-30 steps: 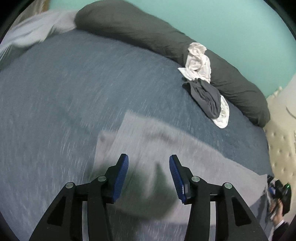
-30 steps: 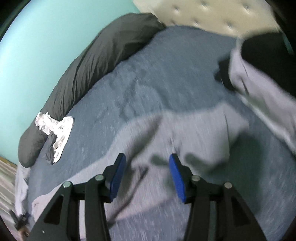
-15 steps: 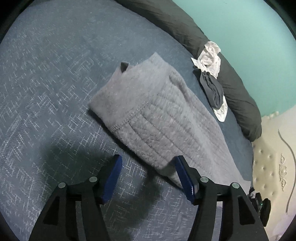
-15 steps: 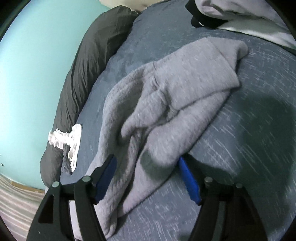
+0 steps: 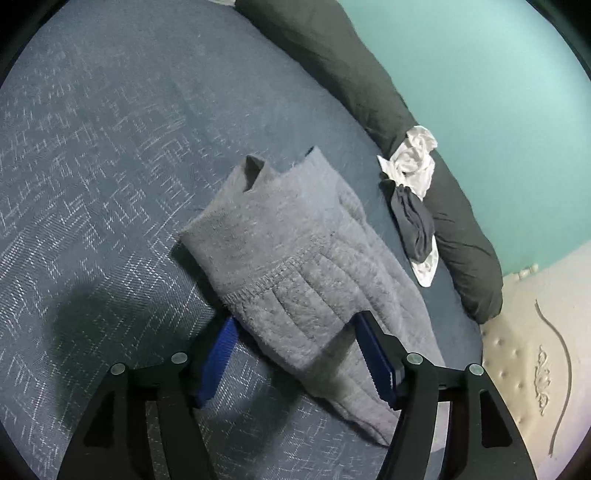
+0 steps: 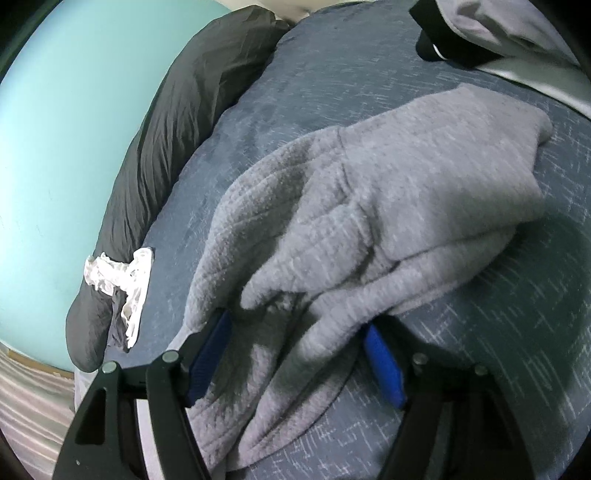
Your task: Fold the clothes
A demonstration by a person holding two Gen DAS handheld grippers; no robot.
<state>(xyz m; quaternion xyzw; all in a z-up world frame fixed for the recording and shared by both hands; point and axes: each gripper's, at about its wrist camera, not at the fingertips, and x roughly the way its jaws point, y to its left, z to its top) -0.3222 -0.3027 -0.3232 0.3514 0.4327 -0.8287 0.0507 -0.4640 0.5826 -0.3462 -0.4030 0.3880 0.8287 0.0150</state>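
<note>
A grey knitted garment (image 5: 295, 258) lies rumpled on the blue bedspread (image 5: 110, 147). In the left wrist view its folded end with a stitched band reaches between the fingers of my left gripper (image 5: 294, 321), which stands wide open just over the cloth. In the right wrist view the same garment (image 6: 406, 184) is bunched in loose folds. My right gripper (image 6: 295, 323) is wide open too, with a fold of the cloth lying between its blue pads (image 6: 384, 358). Neither gripper has closed on the fabric.
A long dark grey bolster (image 5: 424, 147) runs along the turquoise wall (image 5: 480, 74), with white and dark small clothes (image 5: 413, 192) draped on it. A tufted cream headboard (image 5: 535, 350) stands at the right. More clothes (image 6: 498, 33) are heaped at the bed's far corner.
Both grippers have come down close to the grey garment and their jaws have spread wider. Its edges now lie between the fingers; a second ago the views were blurred and farther off.
</note>
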